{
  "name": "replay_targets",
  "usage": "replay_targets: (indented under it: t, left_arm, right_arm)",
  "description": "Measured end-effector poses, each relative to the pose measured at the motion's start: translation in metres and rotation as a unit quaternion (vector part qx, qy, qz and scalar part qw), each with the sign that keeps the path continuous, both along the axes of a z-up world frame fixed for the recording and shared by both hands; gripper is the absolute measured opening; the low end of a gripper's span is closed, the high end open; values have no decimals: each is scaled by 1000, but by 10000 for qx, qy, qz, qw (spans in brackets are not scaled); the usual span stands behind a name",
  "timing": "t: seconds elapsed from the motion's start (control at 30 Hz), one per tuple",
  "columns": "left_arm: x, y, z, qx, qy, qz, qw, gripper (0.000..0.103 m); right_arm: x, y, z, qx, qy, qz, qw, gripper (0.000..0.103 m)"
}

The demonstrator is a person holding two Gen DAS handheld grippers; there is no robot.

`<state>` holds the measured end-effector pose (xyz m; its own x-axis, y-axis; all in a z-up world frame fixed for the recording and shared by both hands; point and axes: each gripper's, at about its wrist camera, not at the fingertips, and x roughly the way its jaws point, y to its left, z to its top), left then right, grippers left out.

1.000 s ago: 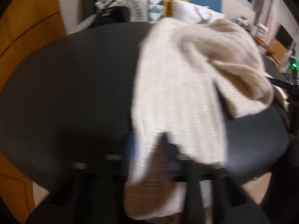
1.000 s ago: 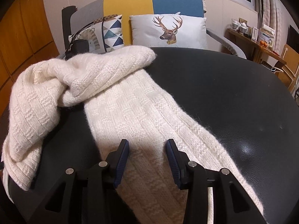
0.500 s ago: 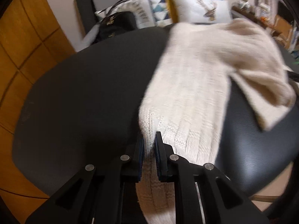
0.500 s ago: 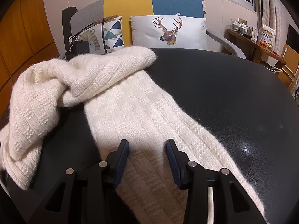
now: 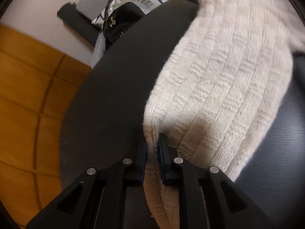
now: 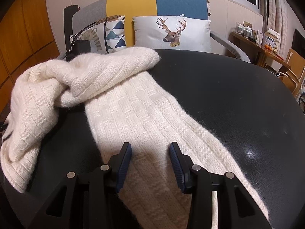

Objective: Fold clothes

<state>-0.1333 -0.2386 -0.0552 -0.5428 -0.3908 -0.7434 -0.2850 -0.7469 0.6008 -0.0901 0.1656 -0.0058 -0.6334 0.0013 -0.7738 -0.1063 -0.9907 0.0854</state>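
Two pairs of black tongs with blue ribbed pads are seen over a round dark worktop (image 6: pixel 219 87), on which a cream chunky-knit garment (image 6: pixel 137 110) is spread, one end bunched in a heap at the far left and the near end cut off by the frame. The left tongs (image 5: pixel 153 148) are clamped on a pinched ridge of the knit's edge in a tilted, slightly blurred view, where the rest of the garment is lost past the top. The right tongs (image 6: pixel 150 154) are held apart above the flat knit, though contact cannot be judged.
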Motion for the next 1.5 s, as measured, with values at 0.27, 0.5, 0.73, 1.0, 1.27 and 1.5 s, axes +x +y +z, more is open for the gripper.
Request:
replay_targets:
  t: [0.27,0.5,0.73,1.0,1.27,1.5]
  left_arm:
    - [-22,-12,-3,-23,100,-94,9999,13]
    - [-26,-40,15,921,308,241,9950,20]
    - [4,-69,40,2173,525,687,9723,28]
    - [52,-122,68,3047,961,1346,9380,50]
    - [115,-110,50,3697,522,1416,9168,50]
    - [145,-105,28,3848,668,1720,9044,50]
  right_arm:
    - [1,1,0,-65,9,-3,10000,43]
    - [-1,4,0,-30,0,22,10000,43]
    - [-1,5,0,6,4,42,10000,43]
    - [-1,7,0,-44,26,48,10000,43]
    - [-1,7,0,-52,40,47,10000,43]
    - [1,7,0,-81,55,42,9999,43]
